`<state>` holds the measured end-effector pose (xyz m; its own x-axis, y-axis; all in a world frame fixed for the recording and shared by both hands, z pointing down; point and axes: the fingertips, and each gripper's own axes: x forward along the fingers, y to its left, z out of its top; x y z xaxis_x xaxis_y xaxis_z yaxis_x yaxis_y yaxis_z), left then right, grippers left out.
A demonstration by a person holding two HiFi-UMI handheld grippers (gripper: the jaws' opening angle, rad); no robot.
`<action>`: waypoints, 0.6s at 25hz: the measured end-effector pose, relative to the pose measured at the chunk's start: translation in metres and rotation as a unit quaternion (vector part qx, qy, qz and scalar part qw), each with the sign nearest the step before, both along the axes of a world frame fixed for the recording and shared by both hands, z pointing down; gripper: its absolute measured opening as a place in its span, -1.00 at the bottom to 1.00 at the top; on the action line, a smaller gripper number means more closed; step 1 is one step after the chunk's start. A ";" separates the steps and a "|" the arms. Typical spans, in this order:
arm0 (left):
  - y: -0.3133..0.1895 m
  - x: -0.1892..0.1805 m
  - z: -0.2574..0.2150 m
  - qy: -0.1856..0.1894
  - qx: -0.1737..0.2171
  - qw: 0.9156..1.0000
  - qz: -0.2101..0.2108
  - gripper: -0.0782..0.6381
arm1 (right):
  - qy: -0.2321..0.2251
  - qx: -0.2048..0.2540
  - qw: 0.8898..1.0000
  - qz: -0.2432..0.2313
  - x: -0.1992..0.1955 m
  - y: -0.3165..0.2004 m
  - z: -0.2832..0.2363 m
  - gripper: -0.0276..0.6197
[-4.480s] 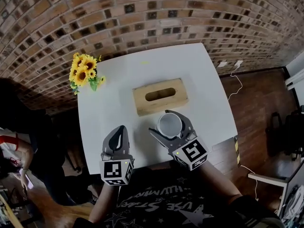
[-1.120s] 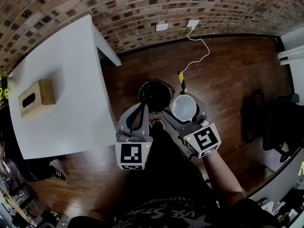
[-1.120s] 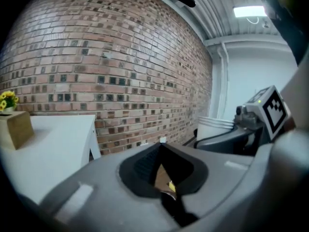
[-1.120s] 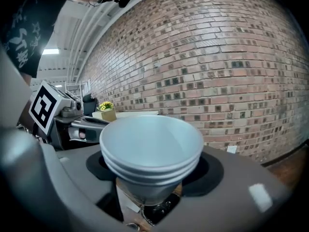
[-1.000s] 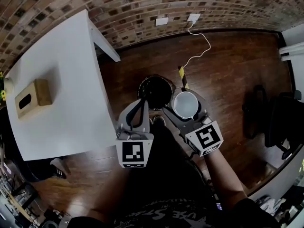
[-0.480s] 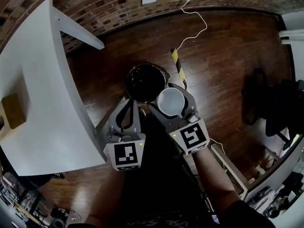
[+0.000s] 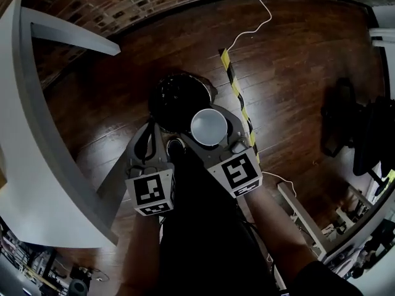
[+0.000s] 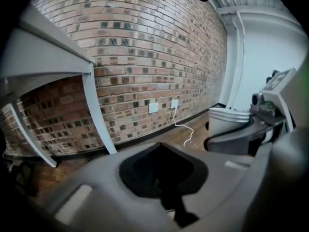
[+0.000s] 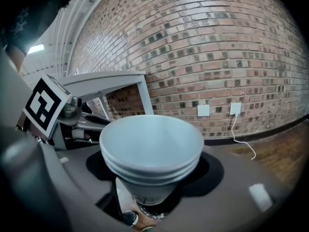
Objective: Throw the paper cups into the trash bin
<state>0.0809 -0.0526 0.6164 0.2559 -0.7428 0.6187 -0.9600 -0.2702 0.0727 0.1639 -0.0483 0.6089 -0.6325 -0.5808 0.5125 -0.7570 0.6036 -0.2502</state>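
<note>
1. White paper cups point(image 9: 152, 149), a nested stack, clamped between the jaws of the right tongs point(image 7: 213, 111). Stepped rims show at the mouth; exact count unclear.
2. Dark print on the stack's lower wall, down between the jaws, is too blurred to read.
3. Left tongs point(image 7: 152, 128): jaws together, nothing in them. They sit just beside the right tongs, on their left.
4. Black trash bin point(image 7: 176, 94) lies just past both sets of tips. In the head view the cups overlap its near right rim and the left tongs cover part of the near left rim. The inside is all dark, so contents can't be made out.
5. Only legible markings: black-and-white square codes on the left marker cube point(image 7: 150, 192) and the right marker cube point(image 7: 236, 172).
6. Black-yellow striped tape point(image 7: 231, 79) on the wood floor point(image 7: 296, 66) runs toward the right tongs, which hide its near stretch.
7. White table point(image 7: 24, 165), left of the left tongs, is cut off by the frame edge.
8. Wall socket point(image 9: 235, 108) on the brick wall point(image 9: 217, 42) ahead of the right tongs, with a white cable point(image 9: 232, 128) hanging from it.
</note>
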 end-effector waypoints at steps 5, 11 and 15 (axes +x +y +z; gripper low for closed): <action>-0.008 -0.012 0.048 -0.005 -0.023 1.000 -0.018 -0.77 | 0.002 -0.015 1.000 -0.008 -0.001 0.002 0.047 0.16; -0.003 -0.020 0.102 -0.014 -0.064 0.998 -0.015 -0.77 | 0.011 -0.050 0.998 -0.021 -0.008 0.009 0.095 0.16; 0.004 -0.018 0.127 -0.011 -0.082 0.996 -0.018 -0.77 | 0.011 -0.072 0.997 -0.032 -0.014 0.010 0.123 0.16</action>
